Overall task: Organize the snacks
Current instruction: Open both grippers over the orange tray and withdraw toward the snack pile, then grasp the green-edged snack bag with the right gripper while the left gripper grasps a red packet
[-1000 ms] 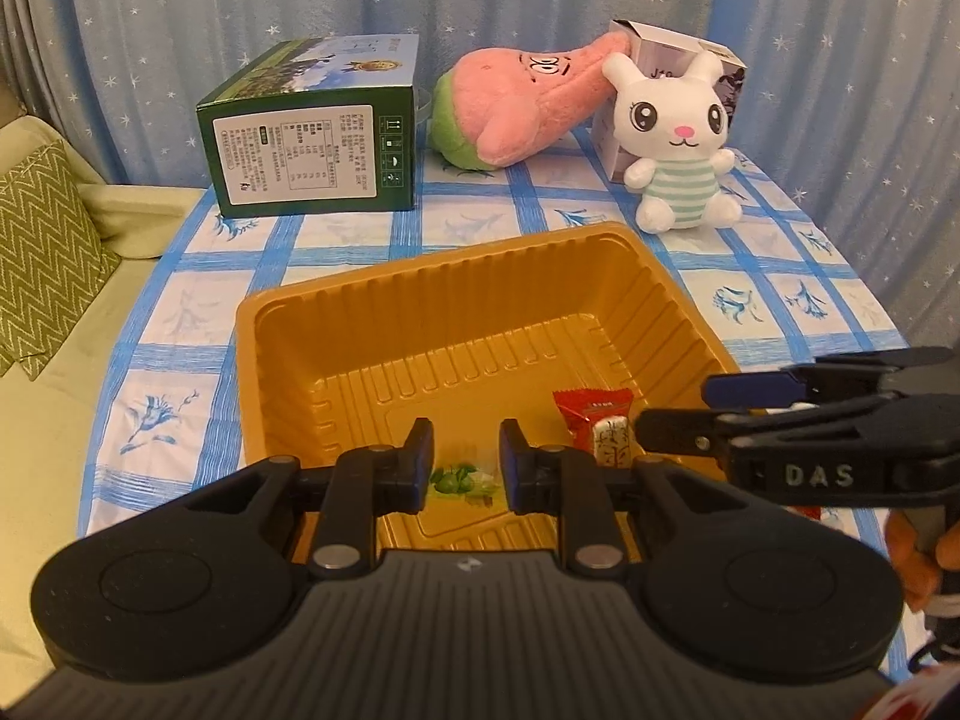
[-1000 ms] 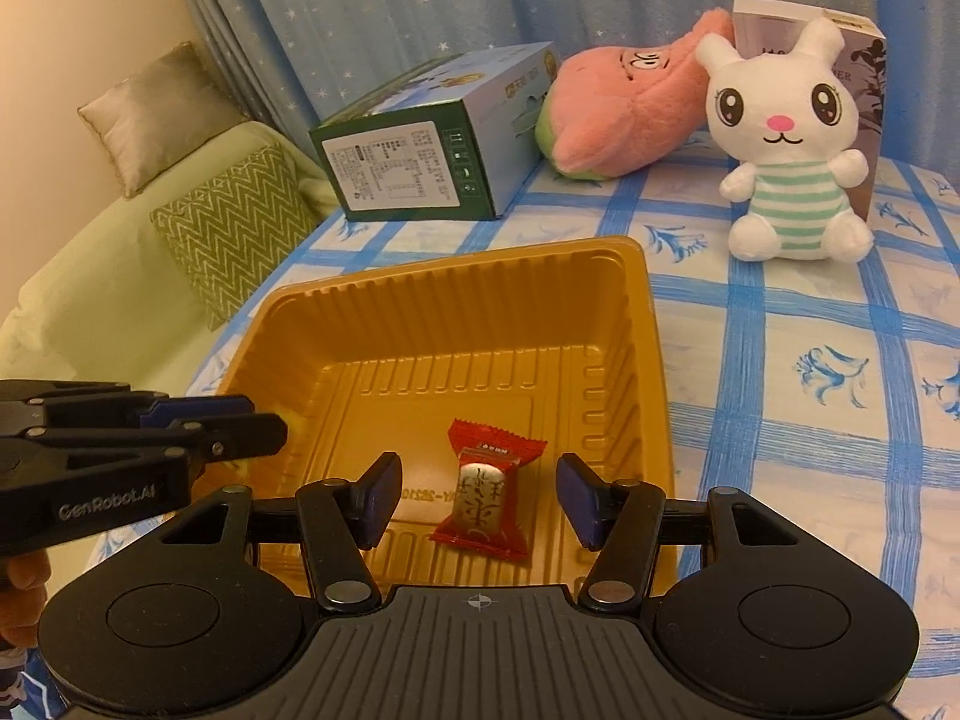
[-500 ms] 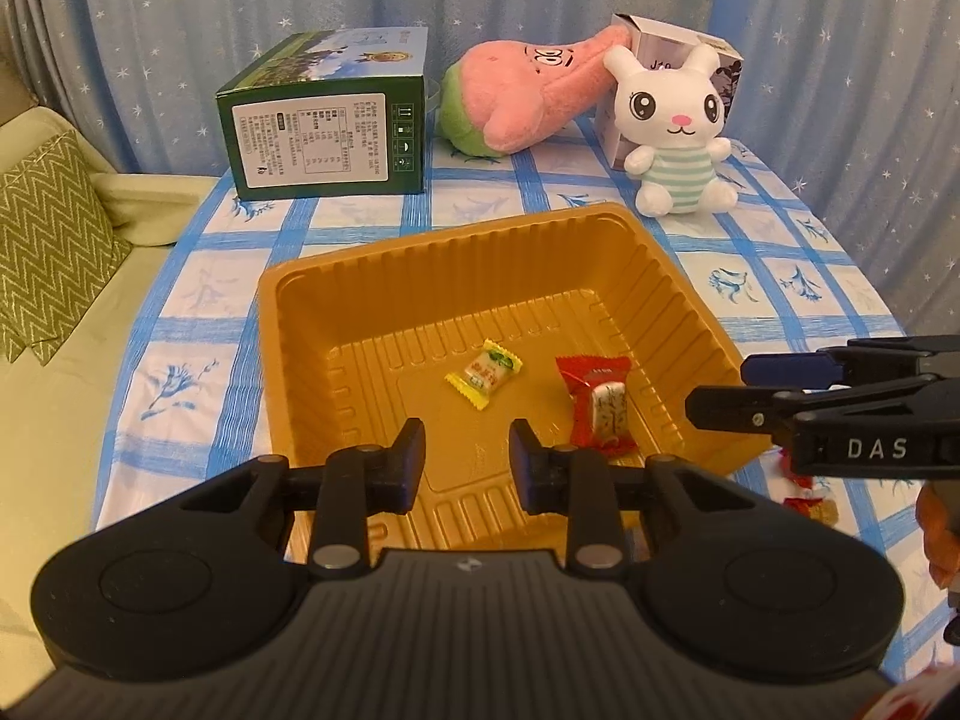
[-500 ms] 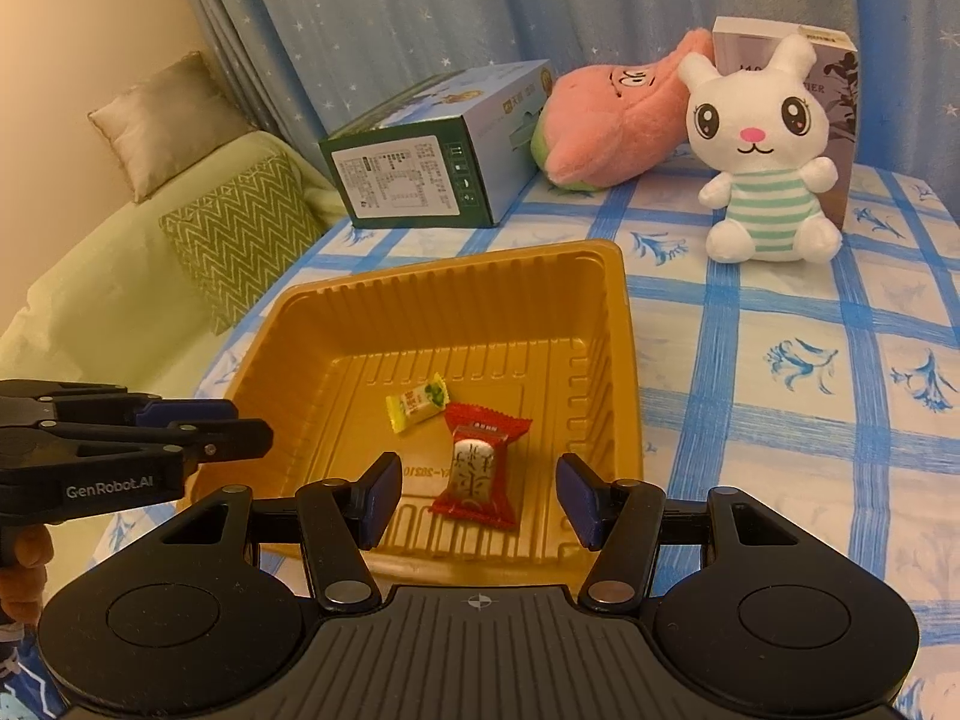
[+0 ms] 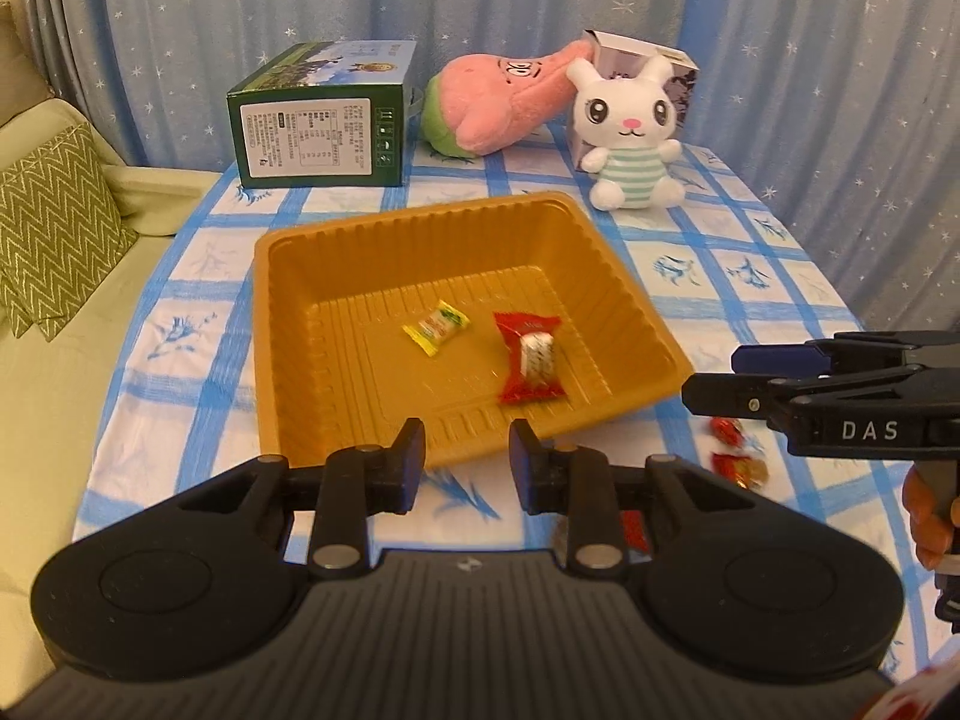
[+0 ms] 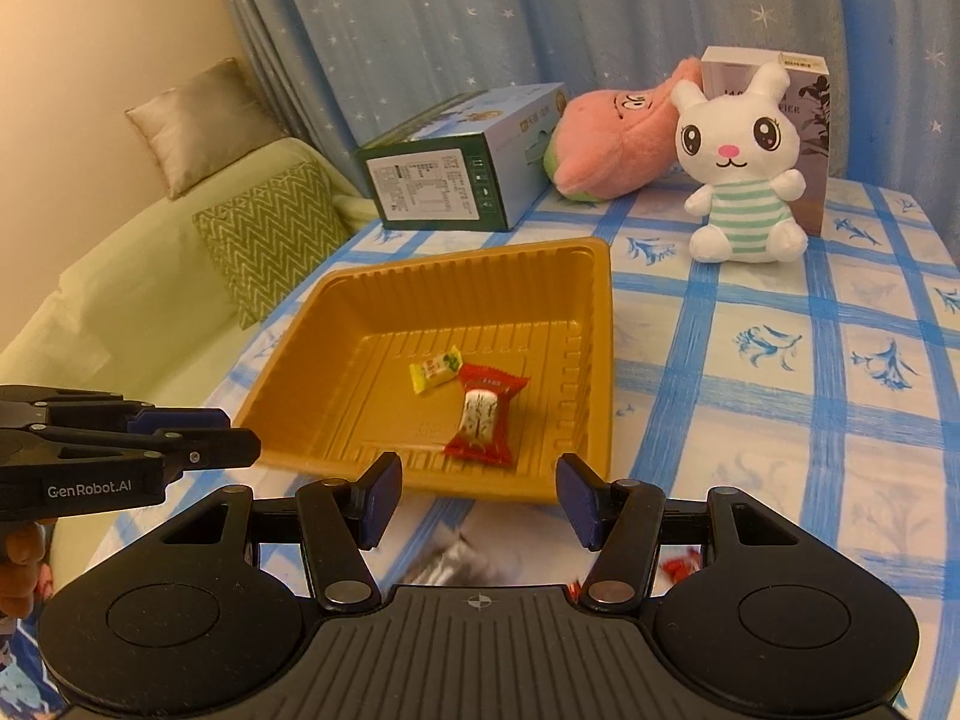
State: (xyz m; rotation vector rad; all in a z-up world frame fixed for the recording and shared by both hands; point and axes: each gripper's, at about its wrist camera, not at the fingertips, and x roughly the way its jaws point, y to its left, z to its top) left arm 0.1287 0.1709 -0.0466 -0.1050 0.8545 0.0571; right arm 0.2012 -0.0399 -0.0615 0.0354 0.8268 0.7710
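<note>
Both tools sit empty at the table's near edge, left tool (image 5: 467, 457) spread a bit w/ nothing between, right tool (image 6: 477, 495) spread wider. A few red snacks (image 5: 737, 450) still lie loose by that edge. Past them the orange tray (image 5: 288, 324) mid-table holds just 2 so far, yellow candy (image 5: 435, 327) and red-wrapped snack (image 5: 531, 360), so barely started imo; plenty of open room inside, far edge crowded w/ boxes + plushies.

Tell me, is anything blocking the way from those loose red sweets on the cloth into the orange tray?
Only the orange tray's own raised near wall, which the red sweets must be lifted over. Nothing else visible lies between them. Both the left tongs and the right tongs are open and empty.
</note>
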